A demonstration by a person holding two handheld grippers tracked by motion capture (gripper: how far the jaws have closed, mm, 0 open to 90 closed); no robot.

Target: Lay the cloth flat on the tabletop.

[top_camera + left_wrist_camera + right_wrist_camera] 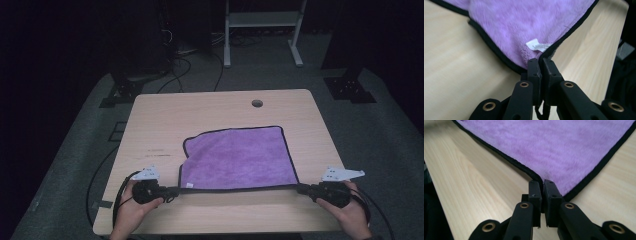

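Note:
A purple cloth [240,157] with a black hem lies spread flat on the wooden table [165,120]. My left gripper [176,190] is shut on the cloth's near left corner; in the left gripper view the cloth [524,22] runs into the closed jaws of that gripper [540,62], just below a small white label [537,46]. My right gripper [301,188] is shut on the near right corner. In the right gripper view the hemmed corner of the cloth [564,147] is pinched between the jaws of that gripper [542,183]. Both grippers sit low, close to the tabletop.
A round cable hole [257,103] lies in the table's far side. Beyond the table stand a white frame [262,30] and dark equipment with cables [175,55] on the floor. Bare wood surrounds the cloth, with a strip along the near edge.

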